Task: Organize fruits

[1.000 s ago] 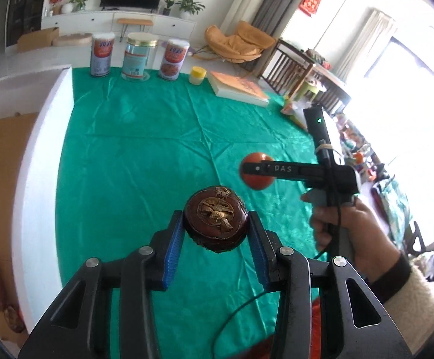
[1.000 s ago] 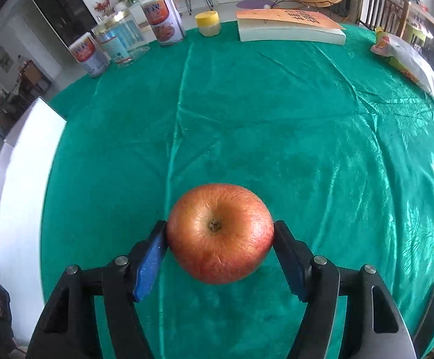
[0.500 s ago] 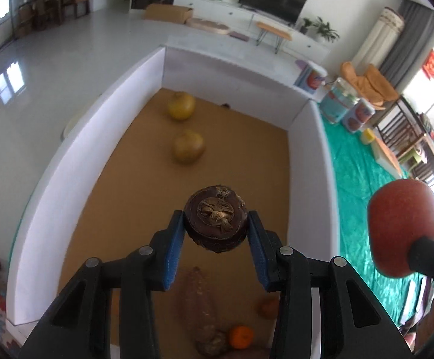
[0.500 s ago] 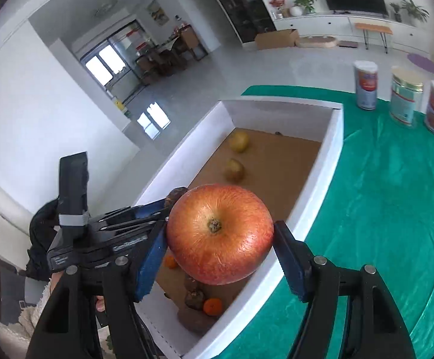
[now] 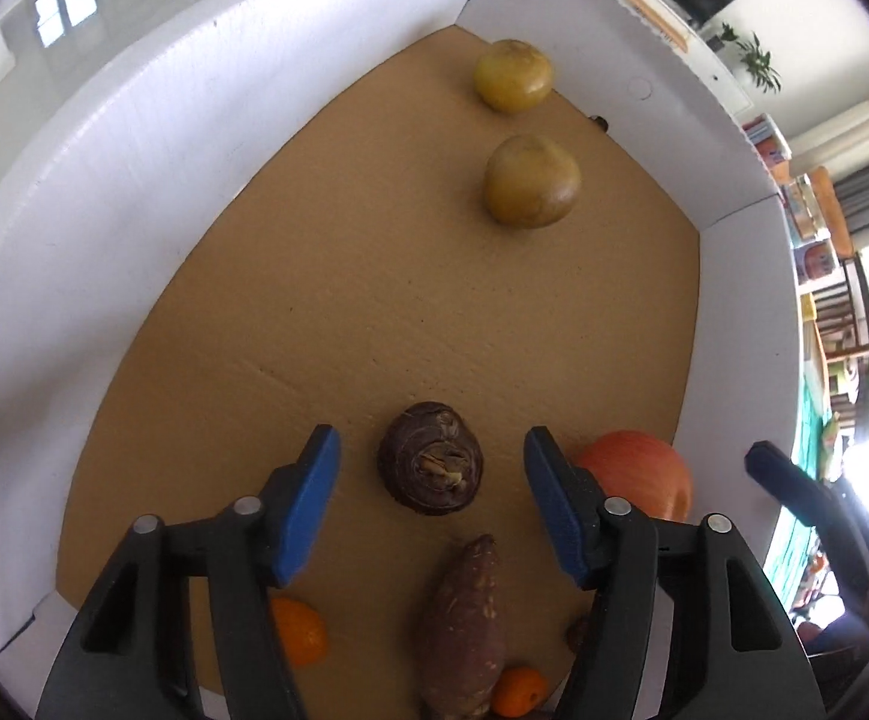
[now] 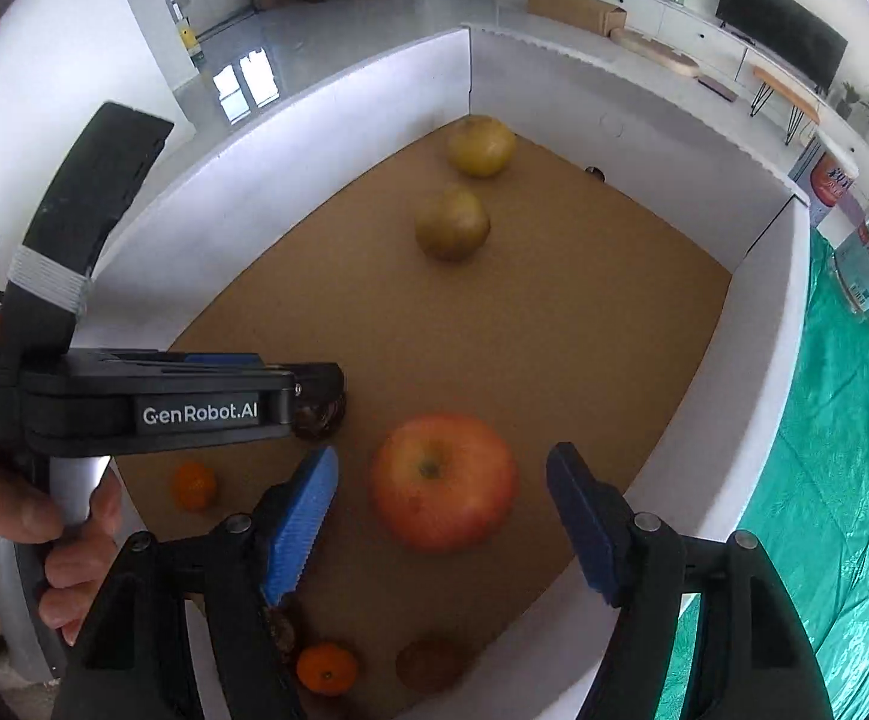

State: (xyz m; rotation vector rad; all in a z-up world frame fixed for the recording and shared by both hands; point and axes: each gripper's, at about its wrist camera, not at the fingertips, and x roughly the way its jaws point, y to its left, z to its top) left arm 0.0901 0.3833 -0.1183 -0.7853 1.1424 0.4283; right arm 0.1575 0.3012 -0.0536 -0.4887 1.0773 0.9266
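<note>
Both grippers hang over a white box (image 5: 104, 210) with a cardboard floor. My left gripper (image 5: 431, 443) is opening, and a dark brown round fruit (image 5: 431, 462) sits on the floor between its blue pads, touching neither. My right gripper (image 6: 444, 455) is opening too. The red apple (image 6: 443, 480) lies below between its pads, free of them. In the left wrist view the apple (image 5: 644, 468) shows partly behind my right finger. The left gripper (image 6: 308, 387) crosses the right wrist view from the left and hides most of the dark fruit (image 6: 320, 417).
Two yellow-brown round fruits (image 5: 512, 75) (image 5: 531, 180) lie toward the box's far end. A sweet potato (image 5: 464, 618) and small oranges (image 5: 299, 630) (image 6: 326, 668) lie at the near end. A green tablecloth (image 6: 854, 480) with cans (image 6: 866, 264) lies to the right of the box.
Both grippers swung from over the green table to over the box and dropped lower. Each let go: the dark fruit and the apple now lie free in the box.
</note>
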